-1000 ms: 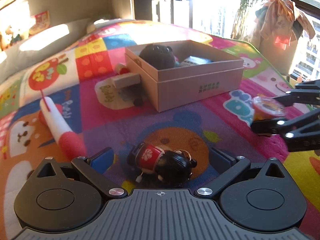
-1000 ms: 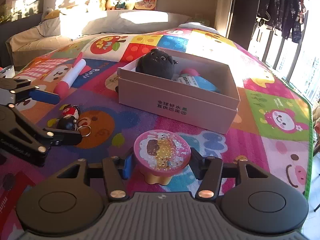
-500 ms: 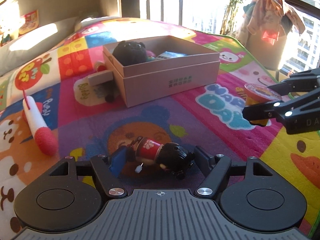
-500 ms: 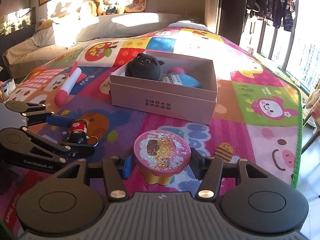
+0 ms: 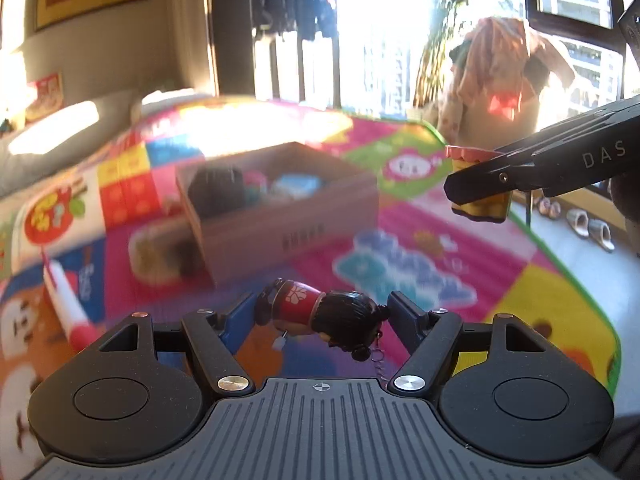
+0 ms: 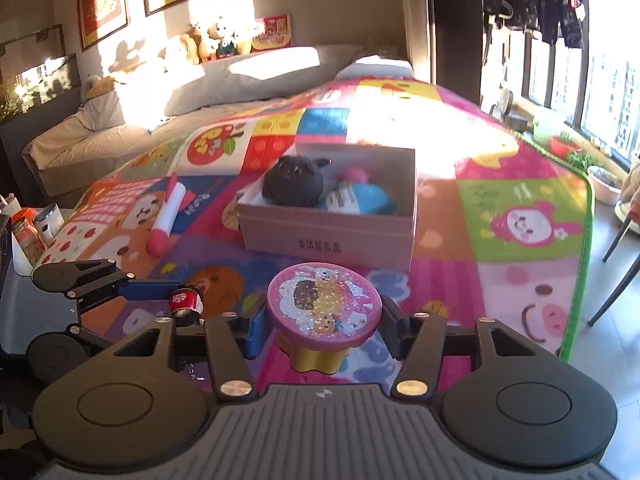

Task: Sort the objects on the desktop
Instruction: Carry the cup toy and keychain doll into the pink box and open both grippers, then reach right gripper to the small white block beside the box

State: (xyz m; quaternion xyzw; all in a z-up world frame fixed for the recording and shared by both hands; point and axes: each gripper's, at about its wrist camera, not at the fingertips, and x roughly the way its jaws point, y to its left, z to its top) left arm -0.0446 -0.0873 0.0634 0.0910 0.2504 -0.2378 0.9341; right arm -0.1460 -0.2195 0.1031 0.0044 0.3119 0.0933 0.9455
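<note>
My left gripper (image 5: 320, 314) is shut on a small doll keychain (image 5: 320, 314) with a red body and black hair, held above the mat; it also shows in the right wrist view (image 6: 185, 304). My right gripper (image 6: 323, 326) is shut on a pink-lidded glitter jar (image 6: 323, 306) with a gold base, also lifted; the jar shows at the right of the left wrist view (image 5: 478, 184). A pink open box (image 6: 332, 240) ahead holds a black plush (image 6: 294, 180) and a blue item (image 6: 360, 198); the box is blurred in the left wrist view (image 5: 280, 216).
A red and white marker-shaped toy (image 6: 166, 216) lies on the colourful play mat (image 6: 520, 224) left of the box. Jars stand on a side surface at far left (image 6: 28, 236). The mat's green edge and bare floor lie to the right.
Both grippers have risen higher above the mat with their objects still held. The box now sits lower and further off in both views.
</note>
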